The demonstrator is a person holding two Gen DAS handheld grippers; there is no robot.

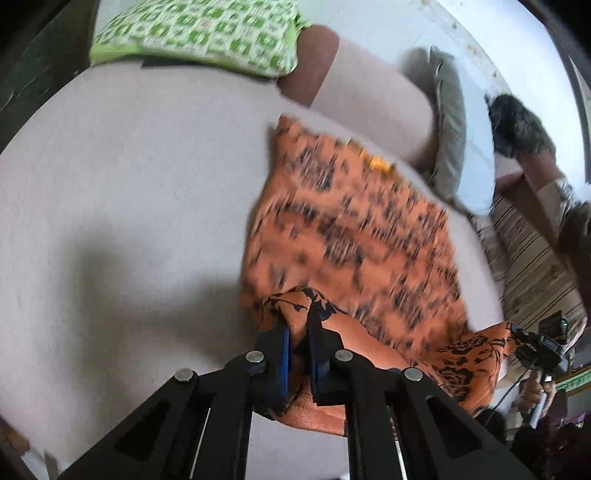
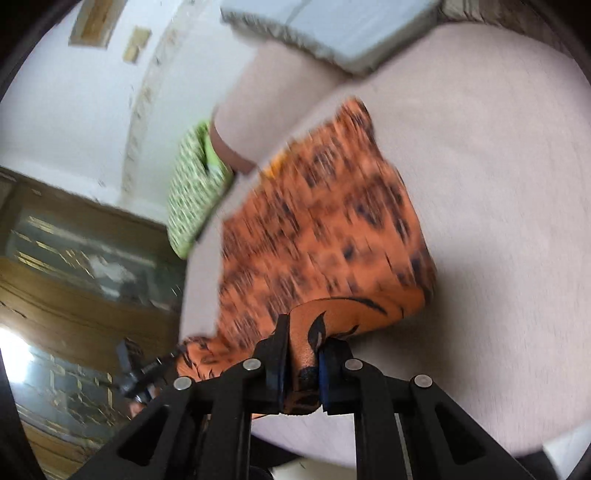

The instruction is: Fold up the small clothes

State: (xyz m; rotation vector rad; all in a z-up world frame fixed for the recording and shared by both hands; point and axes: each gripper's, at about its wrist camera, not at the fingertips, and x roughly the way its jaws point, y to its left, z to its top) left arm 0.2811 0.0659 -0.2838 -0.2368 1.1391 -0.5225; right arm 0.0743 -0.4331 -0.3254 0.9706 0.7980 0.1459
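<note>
The bed (image 1: 110, 192) carries the orange cloth (image 1: 351, 236), which lies spread away from both tongs, its far edge toward the green pillow (image 1: 199, 33) and its near edge lifted off the sheet. The left tongs (image 1: 298, 332) are clamped on one near corner, the right tongs (image 2: 303, 354) on the other, so the cloth's held edge runs across between the two hands and the free length stretches ahead; a fold would likely carry that edge forward over the rest. Neither hand is nearer. The left view shows the right tongs gripping their corner at the cloth's lower right; the right view shows the wall (image 2: 74, 122) and wooden cabinet (image 2: 74, 280) beyond the bed.
</note>
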